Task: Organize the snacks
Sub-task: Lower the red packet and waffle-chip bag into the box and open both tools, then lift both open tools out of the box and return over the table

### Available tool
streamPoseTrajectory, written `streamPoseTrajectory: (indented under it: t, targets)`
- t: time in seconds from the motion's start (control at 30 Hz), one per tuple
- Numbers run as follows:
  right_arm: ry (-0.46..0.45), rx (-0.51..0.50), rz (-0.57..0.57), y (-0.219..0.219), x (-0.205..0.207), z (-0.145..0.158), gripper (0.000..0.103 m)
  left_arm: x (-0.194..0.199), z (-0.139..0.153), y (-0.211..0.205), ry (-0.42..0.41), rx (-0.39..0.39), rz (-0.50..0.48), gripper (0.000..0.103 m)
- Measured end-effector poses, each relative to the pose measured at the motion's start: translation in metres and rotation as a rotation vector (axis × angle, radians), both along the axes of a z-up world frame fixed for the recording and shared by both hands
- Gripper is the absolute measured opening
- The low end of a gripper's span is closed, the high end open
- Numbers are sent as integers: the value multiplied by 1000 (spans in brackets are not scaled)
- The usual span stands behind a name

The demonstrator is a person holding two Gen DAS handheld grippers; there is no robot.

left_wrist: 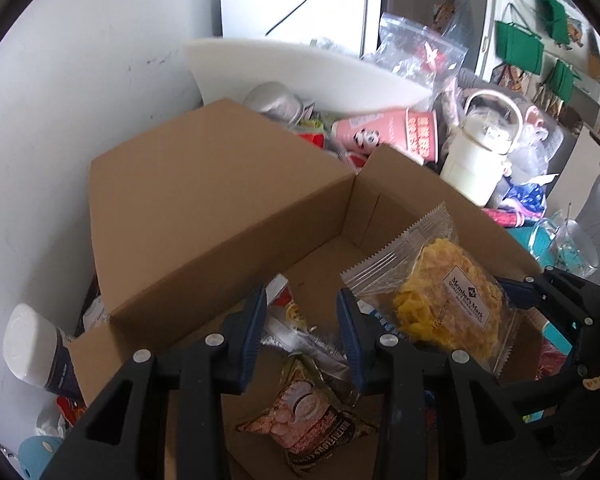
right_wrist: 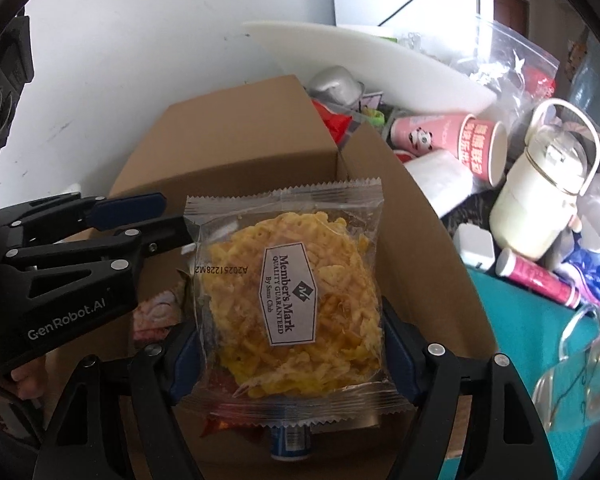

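Observation:
An open brown cardboard box lies below both grippers. My right gripper is shut on a clear packet of yellow snack, its blue pads pressing on the packet's two sides above the box. In the left wrist view one right finger shows behind the packet. My left gripper hangs over the box to the left of the packet, jaws a little apart with nothing between them. On the box floor lie a pink-and-brown packet and a silver packet.
Clutter crowds the box's far and right sides: a pink paper cup, a cream jug with a handle, a pink tube, a glass cup on a teal surface. A white-capped bottle lies left, by the wall.

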State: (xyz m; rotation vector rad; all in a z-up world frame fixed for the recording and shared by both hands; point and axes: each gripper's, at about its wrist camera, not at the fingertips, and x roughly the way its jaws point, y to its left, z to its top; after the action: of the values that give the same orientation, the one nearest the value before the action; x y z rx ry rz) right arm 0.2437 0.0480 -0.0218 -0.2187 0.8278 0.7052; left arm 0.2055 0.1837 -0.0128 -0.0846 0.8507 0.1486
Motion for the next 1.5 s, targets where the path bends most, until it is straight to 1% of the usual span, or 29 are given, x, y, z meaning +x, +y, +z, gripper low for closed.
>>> streamPoseTrajectory:
  t: [0.17,0.27,0.37,0.4,0.47,0.5,0.8,0.97,1.03,1.23,1.33,1.5]
  targets:
    - [10,-24,-3,2,-2,-1,79,5,-7,-2,48,23,17,36]
    - [0,-36,-12,0,-5,0,83,6,-8,-2,55,19,22,39]
    - [-4,-45,-28,-3,-5,1,83,3,-5,-3,47,28,25,50]
    - [-6,-44,-32,-5,-6,3,83,3,-4,-5,43,37,25,57]
    - [-17,-43,-36,-8,-7,5,83,2,-2,-7,39,50,23,63]
    - [-23,-43,-41,-10,-8,7,84,2,-1,-8,36,53,24,70]
    - [-63,-44,-83,-26,-14,24,84,-6,11,-17,-5,38,7,70]
    - [-94,-30,-89,-32,-19,34,84,-15,22,-23,-39,57,0,70]
    - [-105,-27,-86,-35,-23,37,84,-19,27,-25,-55,61,-1,70]
    - [-130,0,-83,-40,-36,52,84,-39,52,-35,-130,113,10,70]
    - [-152,9,-90,-43,-44,61,84,-52,65,-37,-166,112,8,70]
    - [-173,37,-99,-54,-58,75,84,-74,80,-42,-201,113,7,70]
